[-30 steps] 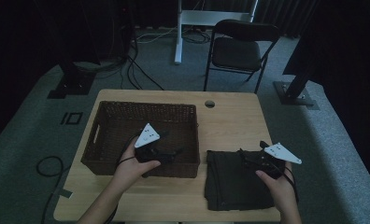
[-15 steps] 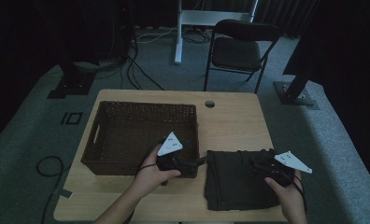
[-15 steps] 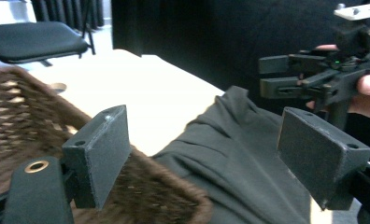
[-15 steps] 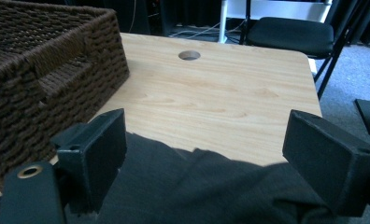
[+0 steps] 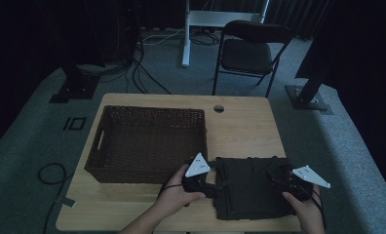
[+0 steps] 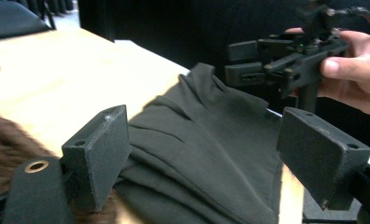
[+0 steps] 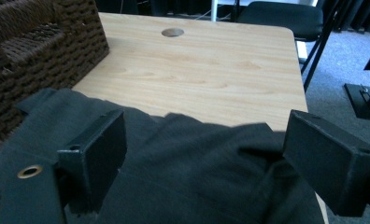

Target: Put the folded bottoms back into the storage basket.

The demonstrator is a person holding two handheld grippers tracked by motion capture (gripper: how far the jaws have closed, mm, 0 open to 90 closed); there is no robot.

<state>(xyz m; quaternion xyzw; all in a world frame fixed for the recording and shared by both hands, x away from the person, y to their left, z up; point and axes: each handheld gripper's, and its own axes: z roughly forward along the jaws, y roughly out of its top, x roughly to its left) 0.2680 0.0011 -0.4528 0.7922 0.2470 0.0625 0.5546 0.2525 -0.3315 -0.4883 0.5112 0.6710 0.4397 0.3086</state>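
Both tools have come down and toward the near edge of the tabletop (image 5: 240, 124) since the earlier frames: the left tool (image 5: 211, 189), which a second ago hung over the near right corner of the wicker basket (image 5: 147, 141), now sits just off that corner at the left edge of the dark folded cloth (image 5: 249, 192), and the right tool (image 5: 278, 174) has sunk onto the cloth's right side. In the left gripper view the left tool (image 6: 206, 154) has its two black jaws standing wide apart, with the cloth (image 6: 206, 144) lying between and below them; neither pad presses on the fabric, so it holds nothing. Farther off in that view the right tool (image 6: 241, 60) is held in a hand (image 6: 356, 70) above the far edge of the cloth. In the right gripper view the right tool (image 7: 206, 149) is likewise spread wide, its jaws straddling the rumpled cloth (image 7: 183, 177) without pinching it, and whether the pads brush the fabric cannot be told. The cloth lies flat on the near right part of the tabletop, just beside the basket, which stands at the left.
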